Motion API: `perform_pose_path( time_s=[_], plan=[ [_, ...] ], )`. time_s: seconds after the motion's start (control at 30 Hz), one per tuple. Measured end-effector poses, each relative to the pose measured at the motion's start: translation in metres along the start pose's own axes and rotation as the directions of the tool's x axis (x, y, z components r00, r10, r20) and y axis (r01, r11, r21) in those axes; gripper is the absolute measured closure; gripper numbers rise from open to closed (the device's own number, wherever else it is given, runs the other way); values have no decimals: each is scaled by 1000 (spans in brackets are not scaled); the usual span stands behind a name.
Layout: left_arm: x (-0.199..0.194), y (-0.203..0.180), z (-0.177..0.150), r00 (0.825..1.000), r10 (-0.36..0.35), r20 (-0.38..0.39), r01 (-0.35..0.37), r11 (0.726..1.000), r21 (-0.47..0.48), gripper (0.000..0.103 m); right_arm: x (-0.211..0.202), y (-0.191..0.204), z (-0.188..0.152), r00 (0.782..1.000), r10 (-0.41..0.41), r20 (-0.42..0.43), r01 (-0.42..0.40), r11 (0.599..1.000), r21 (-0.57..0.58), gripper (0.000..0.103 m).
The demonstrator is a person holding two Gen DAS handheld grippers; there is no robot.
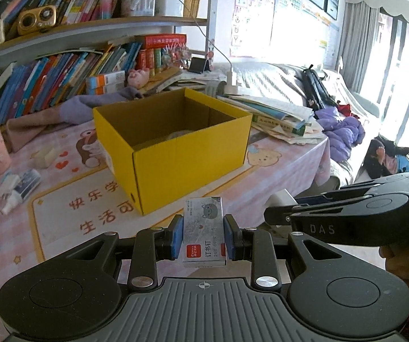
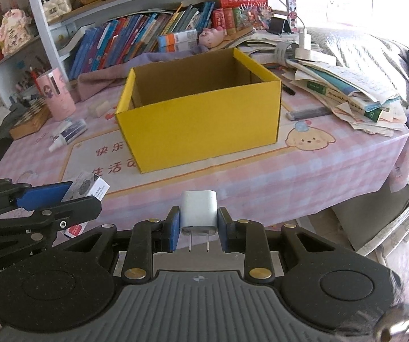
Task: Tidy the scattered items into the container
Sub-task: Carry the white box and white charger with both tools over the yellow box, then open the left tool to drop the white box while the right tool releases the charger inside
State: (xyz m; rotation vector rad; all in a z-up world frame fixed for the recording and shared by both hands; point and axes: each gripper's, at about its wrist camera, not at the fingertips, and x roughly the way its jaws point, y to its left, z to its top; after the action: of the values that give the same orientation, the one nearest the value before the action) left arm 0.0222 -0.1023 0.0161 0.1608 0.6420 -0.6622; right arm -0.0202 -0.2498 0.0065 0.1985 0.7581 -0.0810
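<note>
An open yellow cardboard box (image 1: pixel 176 159) stands on the pink desk; it also shows in the right wrist view (image 2: pixel 201 119). My left gripper (image 1: pixel 203 235) is shut on a grey staple box (image 1: pixel 203 228), held above the desk's front edge in front of the yellow box. My right gripper (image 2: pixel 198 228) is shut on a white charger plug (image 2: pixel 198 212), prongs pointing back at the camera. Each gripper shows in the other's view: the right one (image 1: pixel 278 215) and the left one (image 2: pixel 79 195) with the staple box (image 2: pixel 86 189).
On the desk left of the yellow box lie a small white spray bottle (image 2: pixel 56 144), a blue-white packet (image 2: pixel 72 129), a white eraser-like block (image 2: pixel 99 108) and a pink cylinder (image 2: pixel 57 97). Stacked papers and books (image 2: pixel 347 85) lie at right. Bookshelves stand behind.
</note>
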Motion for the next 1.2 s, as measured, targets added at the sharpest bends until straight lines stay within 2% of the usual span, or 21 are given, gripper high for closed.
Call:
perform_pose_path(
  time_s=[0.47, 0.77, 0.97, 1.2],
  plan=[
    [27, -2, 37, 999, 12, 47, -13, 1000, 17, 75, 26, -22, 41, 999, 23, 31, -22, 999, -32, 78],
    [55, 8, 86, 986, 92, 137, -95, 995, 21, 75, 50, -40, 110, 992, 70, 108, -62, 995, -73, 78],
    [84, 10, 102, 979, 153, 137, -158, 987, 30, 75, 74, -49, 151, 985, 115, 127, -99, 987, -123, 78],
    [117, 17, 114, 971, 218, 100, -222, 975, 29, 75, 114, -57, 179, 985, 153, 74, -137, 973, -184, 78]
  ],
)
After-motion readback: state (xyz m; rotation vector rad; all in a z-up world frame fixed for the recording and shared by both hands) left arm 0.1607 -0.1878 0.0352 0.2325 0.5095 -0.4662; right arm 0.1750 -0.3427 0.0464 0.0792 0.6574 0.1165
